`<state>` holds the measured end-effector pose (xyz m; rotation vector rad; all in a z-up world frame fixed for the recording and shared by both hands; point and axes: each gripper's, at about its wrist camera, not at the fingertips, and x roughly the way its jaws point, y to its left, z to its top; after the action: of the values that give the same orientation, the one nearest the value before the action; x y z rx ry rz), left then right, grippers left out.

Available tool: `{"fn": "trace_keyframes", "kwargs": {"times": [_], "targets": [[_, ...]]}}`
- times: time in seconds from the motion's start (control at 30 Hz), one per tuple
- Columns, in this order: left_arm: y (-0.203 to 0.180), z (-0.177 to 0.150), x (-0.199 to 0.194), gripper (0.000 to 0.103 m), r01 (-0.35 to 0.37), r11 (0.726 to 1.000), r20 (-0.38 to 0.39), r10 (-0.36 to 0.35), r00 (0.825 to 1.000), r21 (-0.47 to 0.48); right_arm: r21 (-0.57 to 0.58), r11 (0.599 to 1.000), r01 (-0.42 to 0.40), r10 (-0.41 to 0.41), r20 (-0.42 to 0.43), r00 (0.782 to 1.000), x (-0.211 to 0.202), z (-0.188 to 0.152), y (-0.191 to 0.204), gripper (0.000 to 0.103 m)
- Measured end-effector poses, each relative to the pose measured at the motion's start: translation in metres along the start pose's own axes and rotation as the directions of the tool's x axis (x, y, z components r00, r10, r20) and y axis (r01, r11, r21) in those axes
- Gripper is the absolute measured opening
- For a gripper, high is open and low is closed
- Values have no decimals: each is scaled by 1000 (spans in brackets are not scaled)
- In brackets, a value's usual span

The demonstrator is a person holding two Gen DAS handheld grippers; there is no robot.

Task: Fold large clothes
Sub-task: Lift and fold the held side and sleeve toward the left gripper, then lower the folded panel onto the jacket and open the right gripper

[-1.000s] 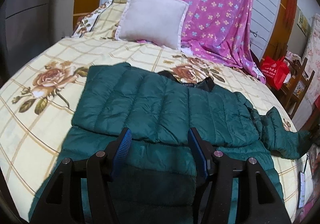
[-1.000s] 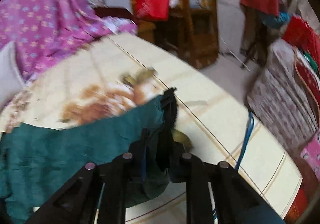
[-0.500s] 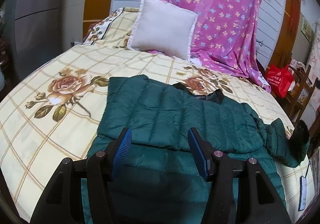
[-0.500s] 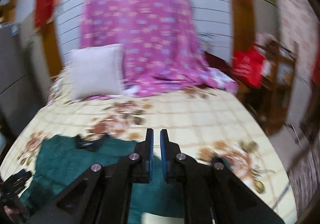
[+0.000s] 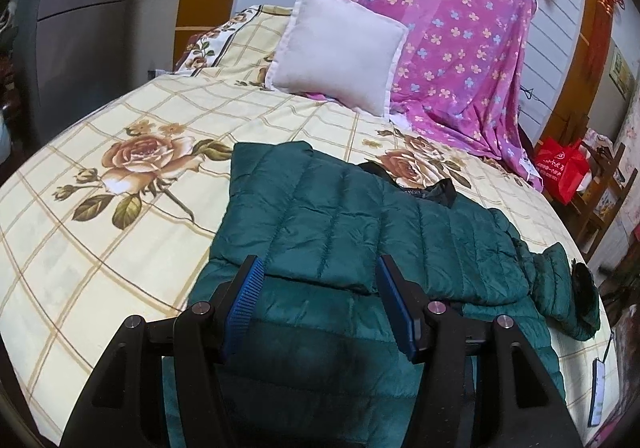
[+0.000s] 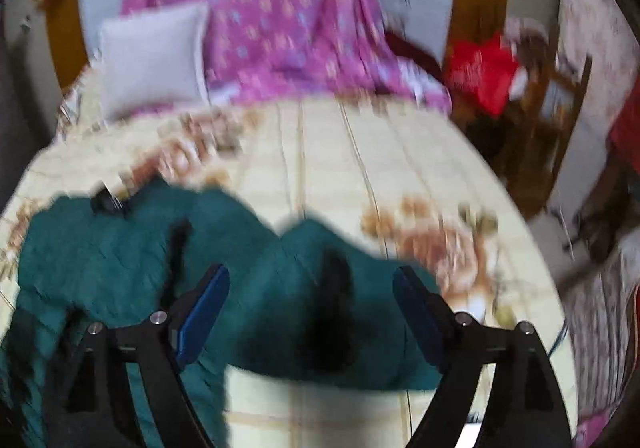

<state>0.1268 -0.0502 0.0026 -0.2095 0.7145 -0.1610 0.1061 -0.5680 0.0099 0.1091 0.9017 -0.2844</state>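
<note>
A dark green quilted jacket (image 5: 360, 232) lies on the bed, its left side folded over the body, black collar at the far edge. One sleeve (image 5: 560, 288) with a black cuff lies loose at the right. My left gripper (image 5: 320, 288) is open and empty just above the jacket's near part. In the blurred right wrist view the jacket (image 6: 120, 248) lies to the left and the sleeve (image 6: 320, 288) lies between the fingers. My right gripper (image 6: 308, 292) is open above that sleeve.
The bed (image 5: 100, 228) has a cream checked sheet with roses. A white pillow (image 5: 340, 52) and a purple flowered cloth (image 5: 452, 36) stand at its head. A red bag (image 5: 560, 168) and wooden furniture (image 6: 552, 96) stand beside the bed on the right.
My right gripper held the sleeve cuff a second ago, was shut and empty half a second ago, and now stands open over the dropped sleeve. My left gripper has stayed open, shifting slightly.
</note>
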Motion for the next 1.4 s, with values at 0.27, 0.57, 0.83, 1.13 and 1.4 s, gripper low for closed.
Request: {"fn": "trace_keyframes", "kwargs": {"times": [0.27, 0.57, 0.83, 1.13, 1.4], "targets": [[-5, -3, 2, 40, -8, 1000, 0, 8, 1000, 30, 201, 980, 1, 25, -125, 992, 61, -40, -50, 27], [10, 6, -1, 40, -27, 999, 13, 27, 1000, -19, 160, 925, -345, 332, 106, 937, -40, 18, 11, 22], [26, 9, -3, 40, -36, 998, 22, 37, 999, -43, 23, 846, -532, 531, 27, 847, -33, 51, 155, 22], [53, 12, 9, 40, -74, 994, -1, 74, 997, -81, -54, 777, -627, 619, -118, 776, 11, 46, 300, 22], [63, 12, 15, 40, -63, 992, -22, 61, 998, -111, 43, 686, -726, 709, -263, 654, 64, 18, 349, 54]]}}
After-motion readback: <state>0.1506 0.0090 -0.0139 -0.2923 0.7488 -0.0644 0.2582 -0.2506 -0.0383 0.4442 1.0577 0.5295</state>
